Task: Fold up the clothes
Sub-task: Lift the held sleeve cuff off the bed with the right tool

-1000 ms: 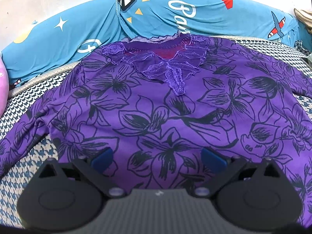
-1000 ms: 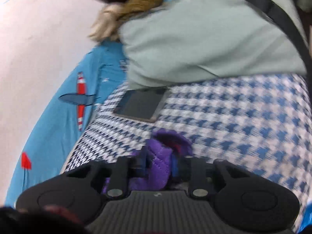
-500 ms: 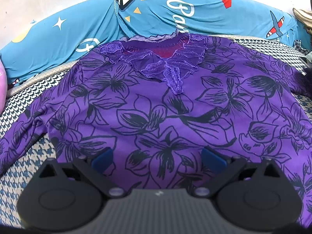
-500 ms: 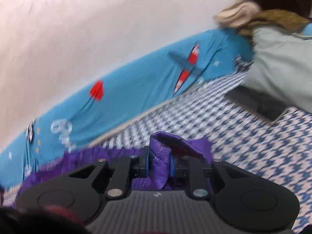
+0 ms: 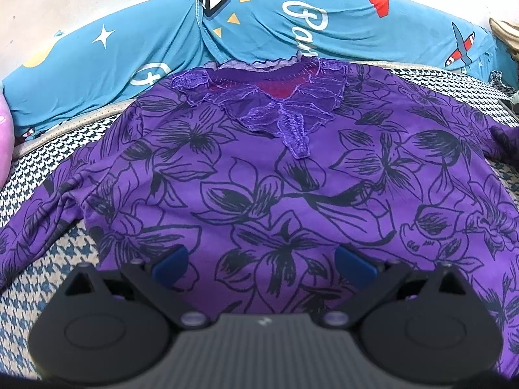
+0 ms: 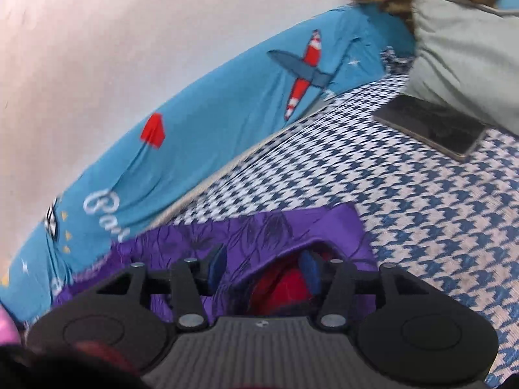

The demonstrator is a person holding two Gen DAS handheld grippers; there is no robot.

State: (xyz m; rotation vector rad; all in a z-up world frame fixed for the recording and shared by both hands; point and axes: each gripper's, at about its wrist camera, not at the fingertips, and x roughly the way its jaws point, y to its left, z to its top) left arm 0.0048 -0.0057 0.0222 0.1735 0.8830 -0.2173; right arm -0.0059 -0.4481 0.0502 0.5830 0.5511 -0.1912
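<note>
A purple blouse (image 5: 259,178) with black flower outlines and a lace collar (image 5: 279,107) lies spread flat on the houndstooth cover (image 5: 39,162). My left gripper (image 5: 262,264) hangs open over the blouse's lower middle, with nothing between its blue pads. In the right wrist view the end of the blouse's right sleeve (image 6: 259,230) lies on the cover and shows a red inside. My right gripper (image 6: 263,265) has its jaws opening. The sleeve end lies between them, and the pads no longer press on it.
A blue printed bolster (image 5: 259,32) runs along the wall behind the blouse. A dark phone (image 6: 428,126) lies on the houndstooth cover (image 6: 421,210) beside a grey-green garment (image 6: 464,55) at the right. A pink thing (image 5: 5,142) shows at the far left edge.
My right gripper swung round from the grey-green garment towards the blue bolster, carrying the pinched sleeve end, then spread its jaws and let the sleeve go. The left gripper stayed still.
</note>
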